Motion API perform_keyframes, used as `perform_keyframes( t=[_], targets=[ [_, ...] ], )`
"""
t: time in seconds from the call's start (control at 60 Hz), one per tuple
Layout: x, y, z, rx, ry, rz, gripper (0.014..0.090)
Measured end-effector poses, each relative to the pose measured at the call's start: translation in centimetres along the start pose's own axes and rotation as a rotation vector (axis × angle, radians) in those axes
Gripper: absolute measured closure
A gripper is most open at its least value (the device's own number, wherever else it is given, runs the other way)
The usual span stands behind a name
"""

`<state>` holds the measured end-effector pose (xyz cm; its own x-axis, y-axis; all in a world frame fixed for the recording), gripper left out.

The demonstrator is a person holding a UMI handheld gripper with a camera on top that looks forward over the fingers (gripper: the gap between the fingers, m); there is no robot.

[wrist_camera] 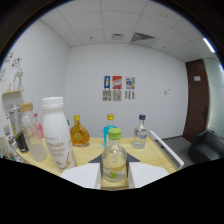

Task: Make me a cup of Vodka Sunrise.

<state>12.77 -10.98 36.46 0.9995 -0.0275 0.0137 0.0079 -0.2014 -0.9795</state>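
Gripper view: green-capped bottle (114,157) of pale yellow liquid sits upright between my fingers, seemingly pinched at its sides so it can be carried level, with the white ENJOY bottle (56,132), amber bottle (79,133) and clear blue-capped bottle (140,131) beyond.

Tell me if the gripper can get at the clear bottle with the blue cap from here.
Probably not directly. The gripper already has the green-capped bottle between its fingers, and the clear blue-capped bottle stands well beyond, across the table.
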Motion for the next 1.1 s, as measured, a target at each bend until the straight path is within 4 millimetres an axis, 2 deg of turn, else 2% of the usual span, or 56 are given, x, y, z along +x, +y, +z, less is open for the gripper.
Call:
perform_keyframes(
  t=[0.1, 0.2, 0.283, 0.333, 0.4, 0.5, 0.583, 0.683, 0.767, 0.883, 0.983, 1.1],
  targets=[
    [0.2, -1.8, -1.8, 0.054, -0.004, -0.012, 0.0694],
    [-0.2, -3.7, -4.7, 0.111, -0.036, -0.016, 0.0693],
    [-0.5, -3.3, -7.1, 0.128, -0.064, -0.002, 0.0692],
    [-0.7, -1.9, -8.2, 0.123, -0.077, 0.011, 0.0693],
    [-1.1, 1.8, -9.1, 0.099, -0.106, 0.019, 0.0695],
    [-1.1, 9.9, -8.7, -0.015, -0.094, -0.002, 0.0695],
    [-1.1, 15.6, -8.3, -0.080, -0.094, 0.036, 0.0695],
    [-0.7, 19.5, -7.7, -0.124, -0.080, 0.057, 0.0696],
    [-0.5, 21.3, -7.3, -0.142, -0.076, 0.062, 0.0695],
    [-0.3, 22.1, -6.6, -0.160, -0.066, -0.001, 0.0696],
    [0.0, 22.3, -6.3, -0.168, -0.040, -0.190, 0.0695],
    [-0.1, 22.7, -6.0, -0.181, -0.031, -0.490, 0.0697]
  ],
)
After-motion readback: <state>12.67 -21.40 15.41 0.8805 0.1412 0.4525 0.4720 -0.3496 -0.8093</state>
